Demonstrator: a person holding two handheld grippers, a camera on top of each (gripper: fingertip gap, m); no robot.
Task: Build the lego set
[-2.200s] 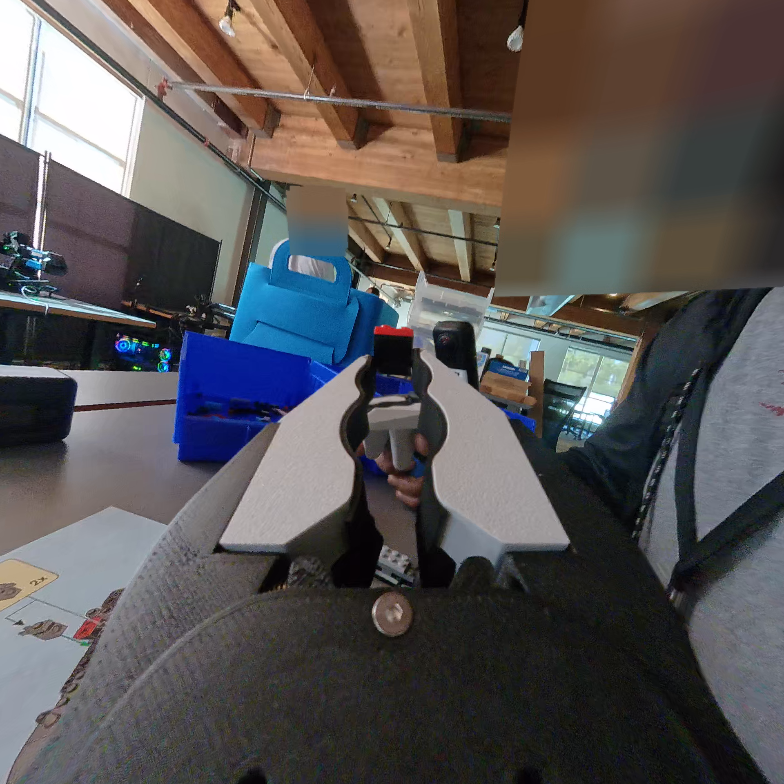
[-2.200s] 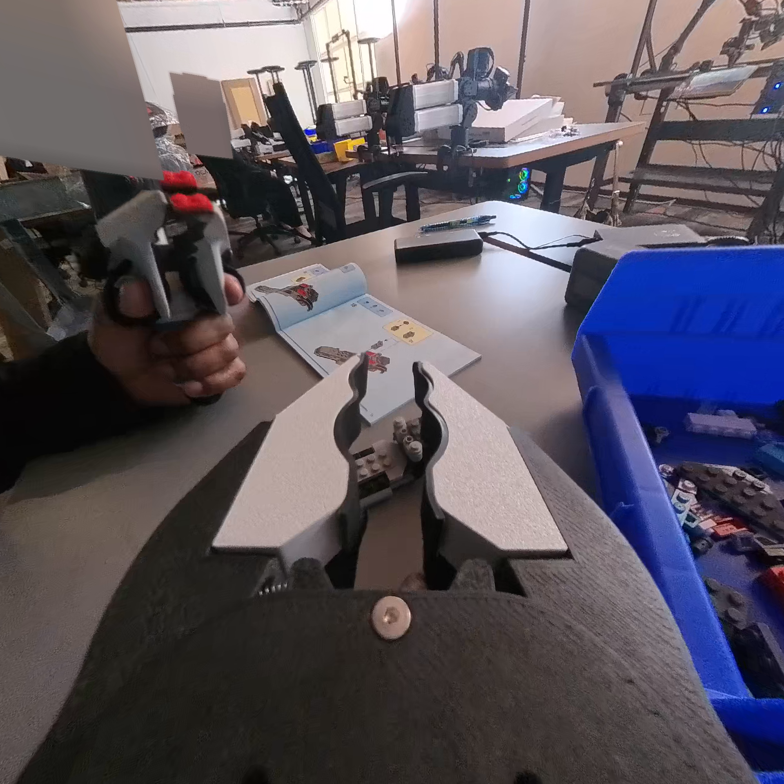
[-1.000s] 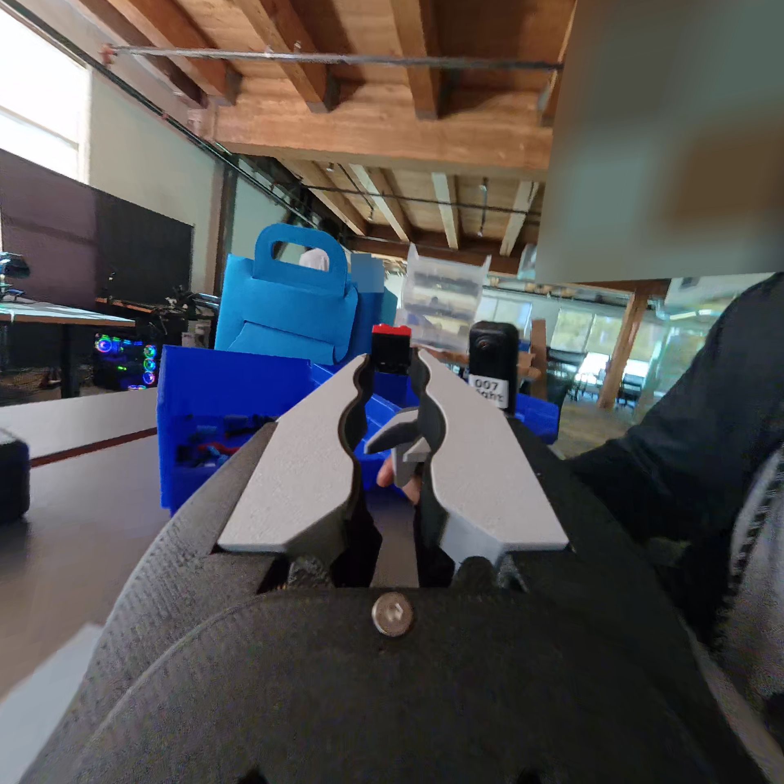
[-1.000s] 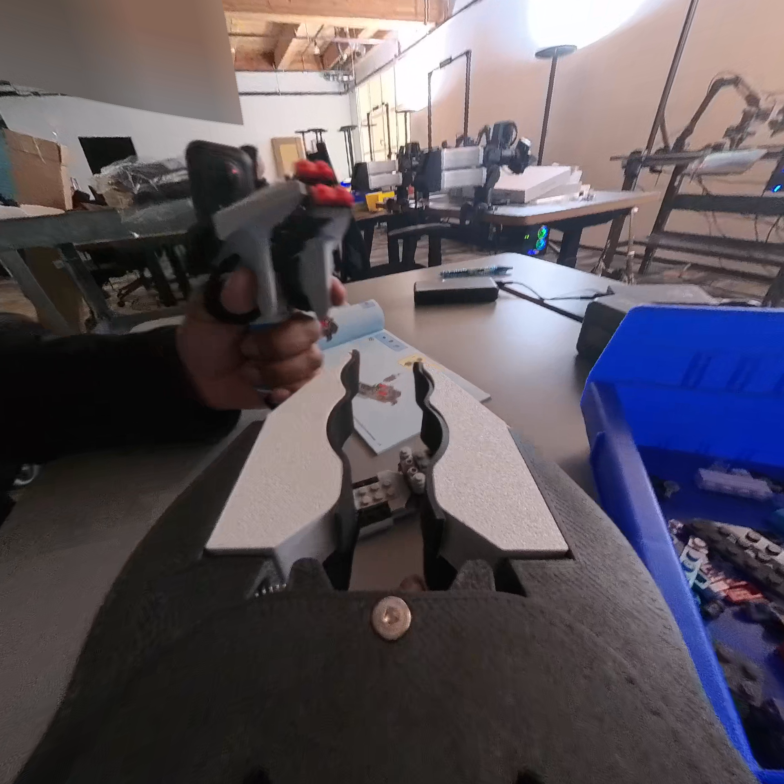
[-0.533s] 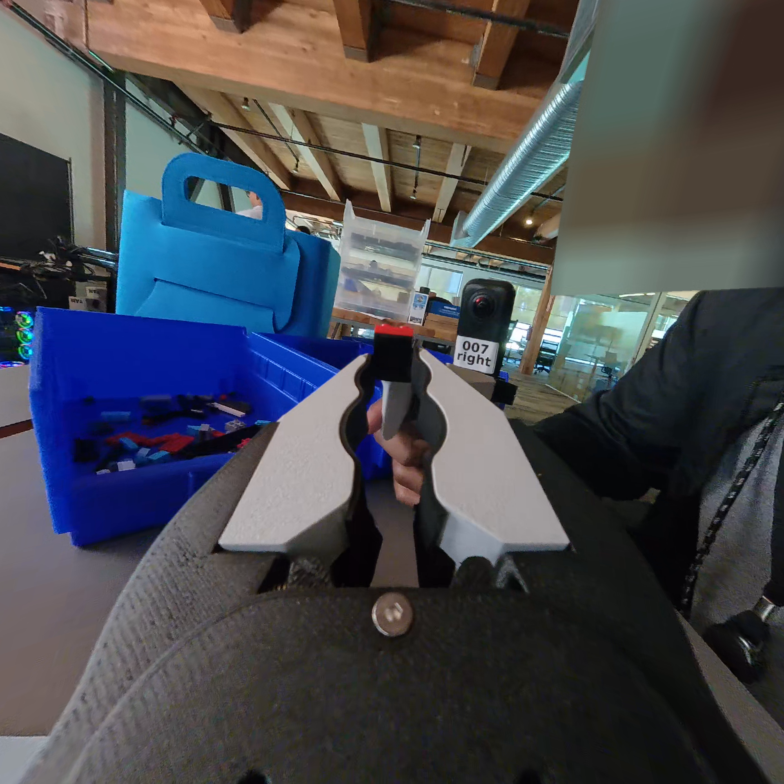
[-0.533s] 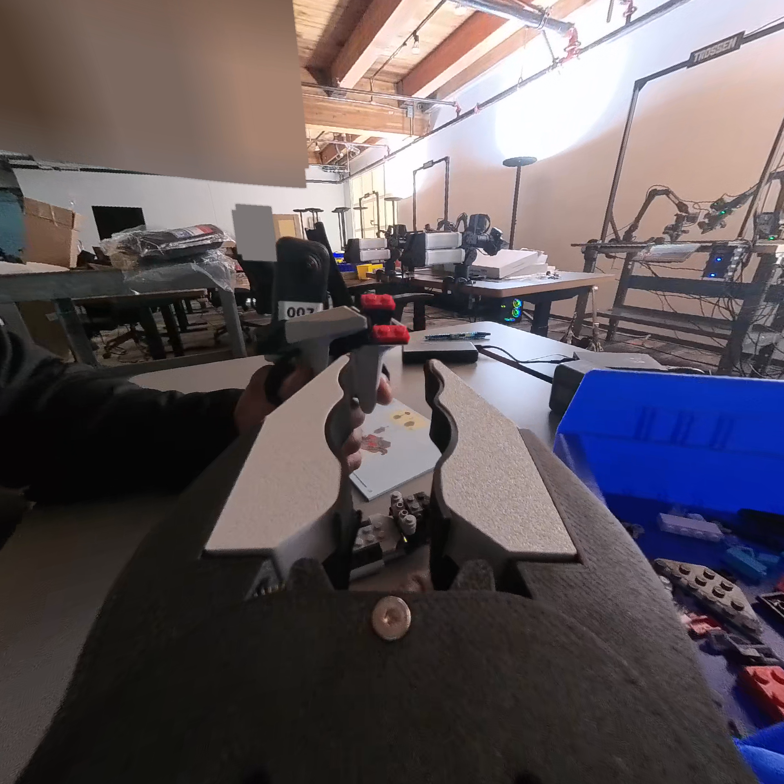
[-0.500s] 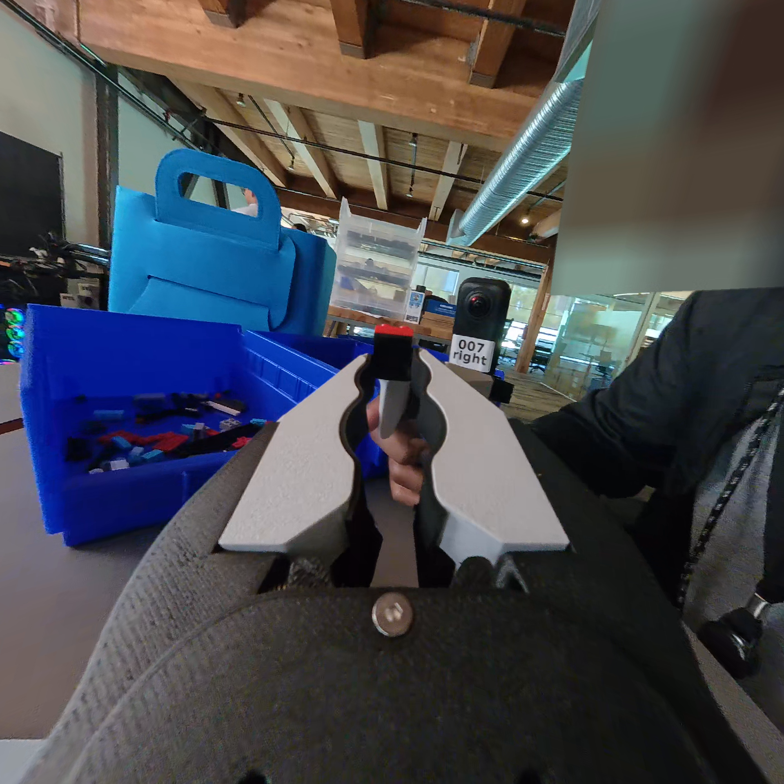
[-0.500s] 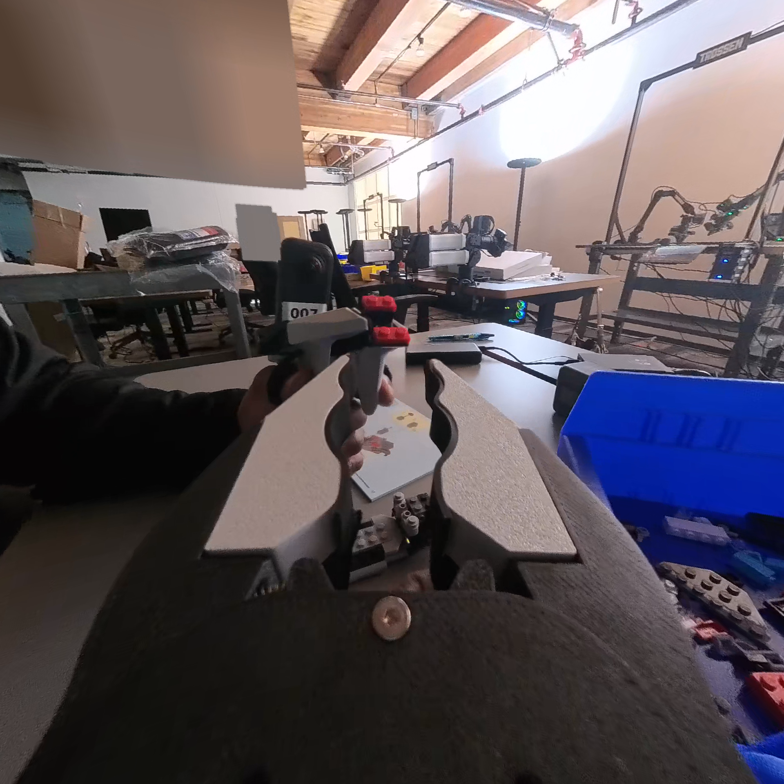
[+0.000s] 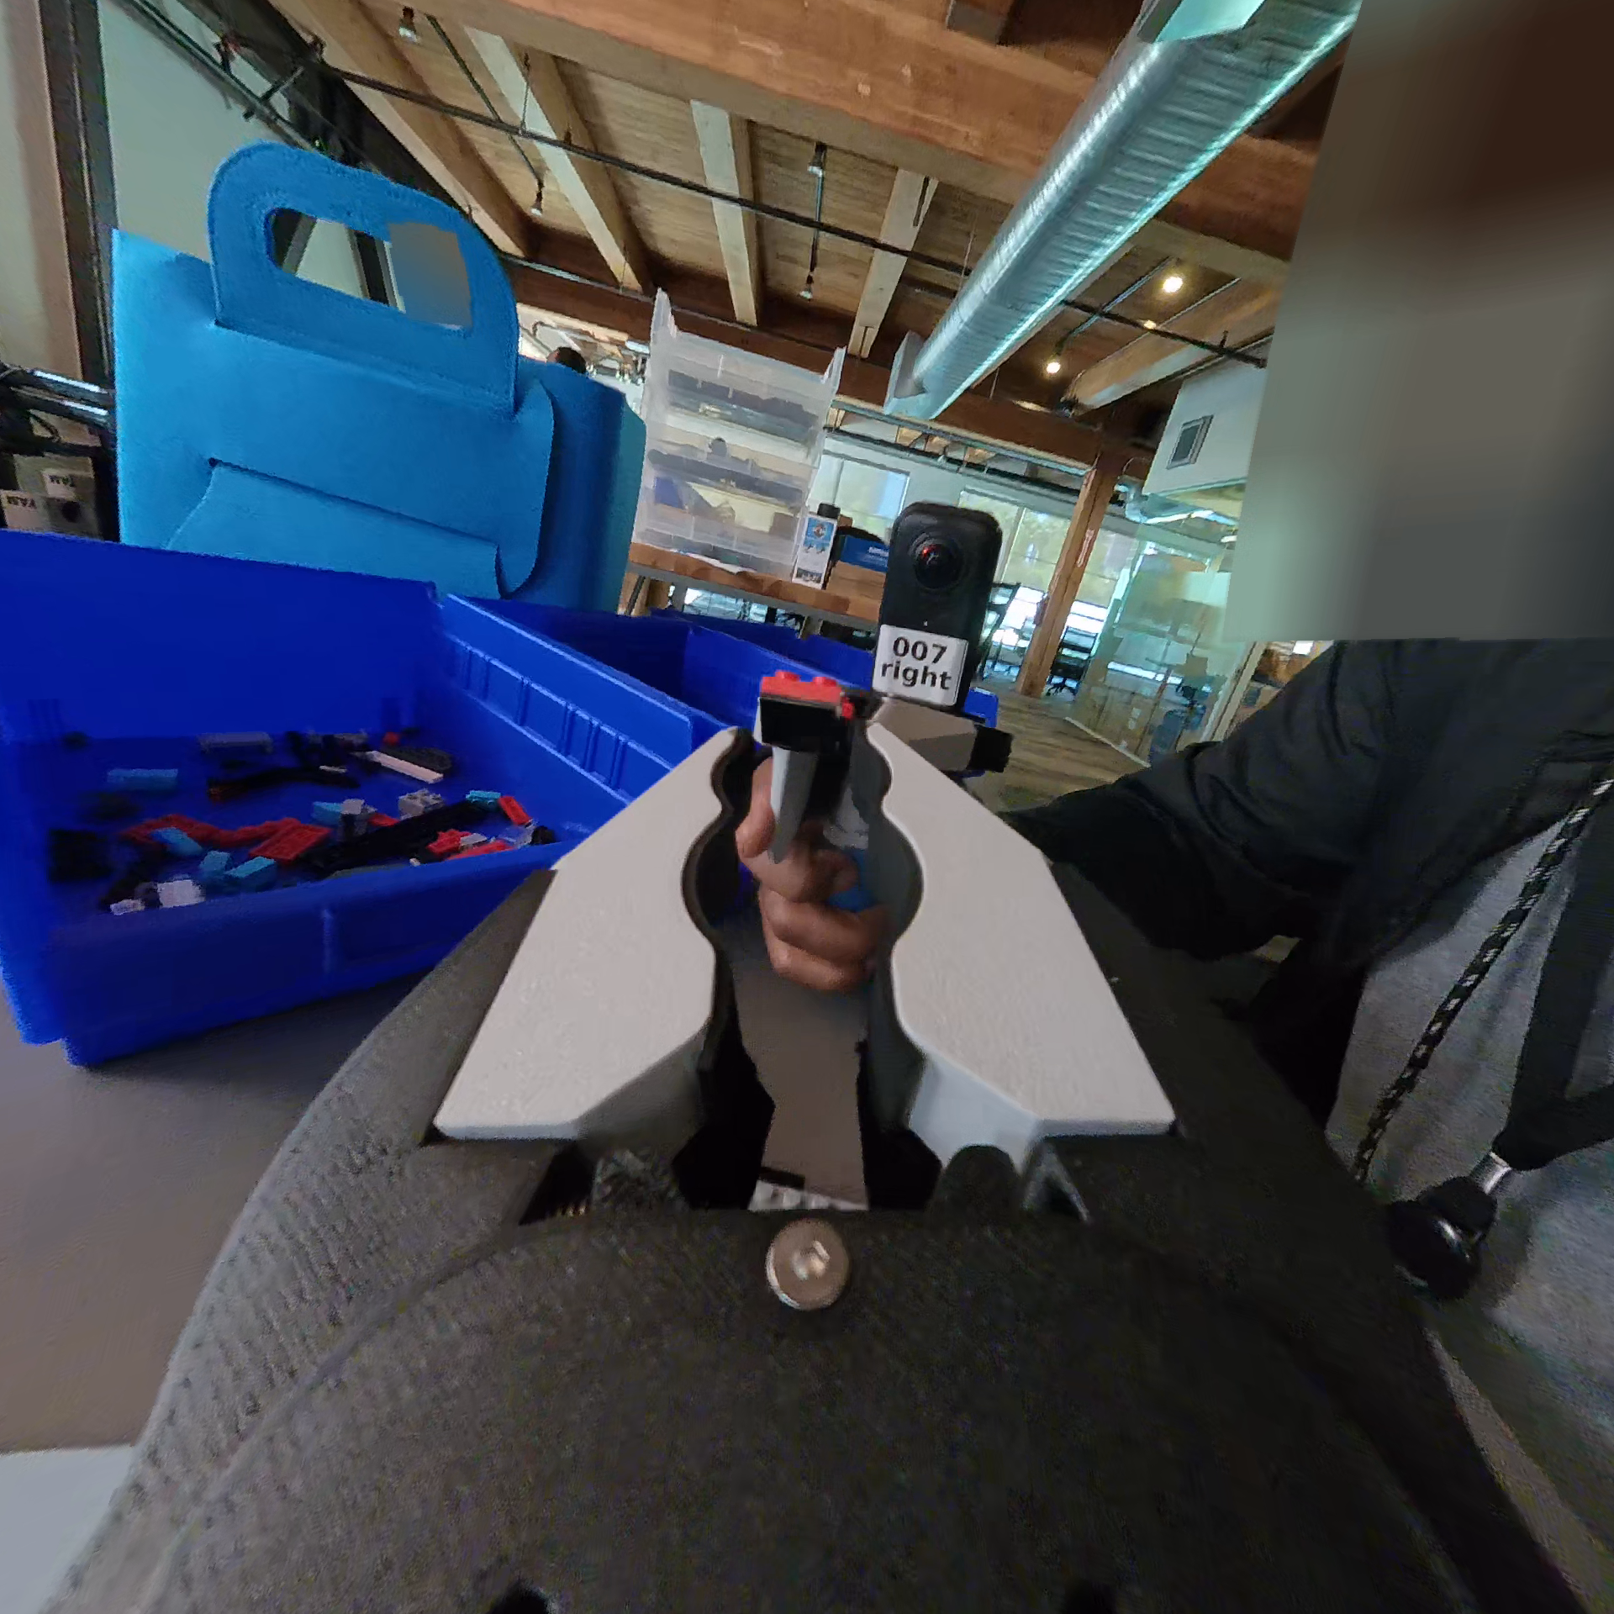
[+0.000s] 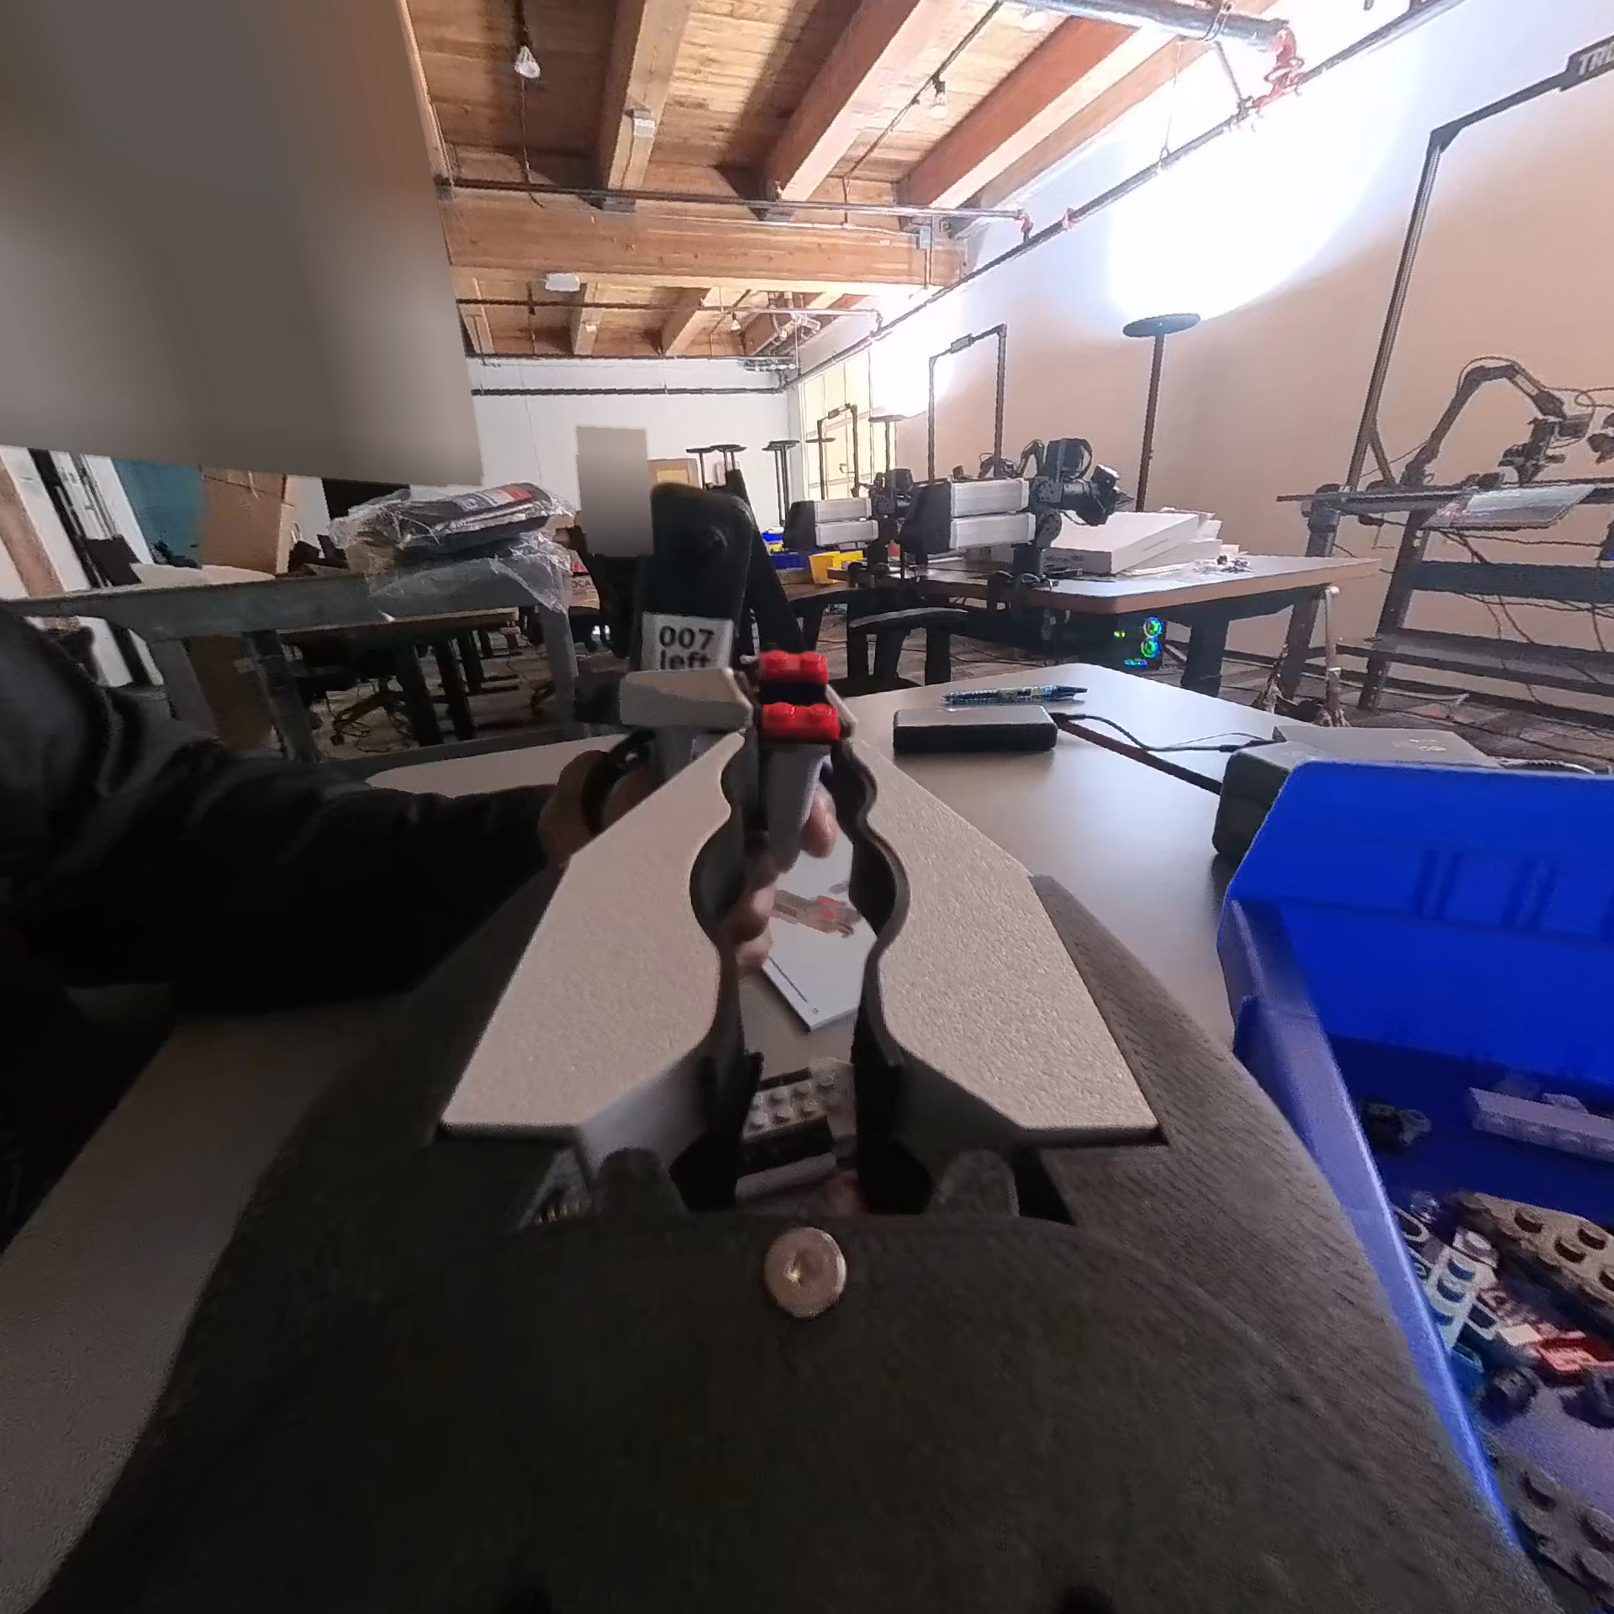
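Observation:
My left gripper (image 9: 799,742) is raised above the table and shut on a small black lego piece with red plates (image 9: 803,706). My right gripper (image 10: 793,747) faces it tip to tip, and its jaws have closed around the same piece (image 10: 799,720). The right gripper shows beyond in the left wrist view (image 9: 812,812), and the left gripper beyond in the right wrist view (image 10: 690,699). A grey studded lego assembly (image 10: 799,1109) lies on the table under the right gripper. The instruction booklet (image 10: 821,952) lies open behind it.
A blue bin (image 9: 262,917) with several loose bricks stands on the grey table, also in the right wrist view (image 10: 1441,917). A blue felt bag (image 9: 349,437) stands behind it. A black box (image 10: 974,729) and a pen lie farther back. A person's dark sleeve (image 9: 1310,830) is at the right. My left and right fingertips are right by each other.
Both grippers rose and turned to face each other. The right gripper opened a little, came up to the held piece, then narrowed its jaws around it. The left kept its hold.

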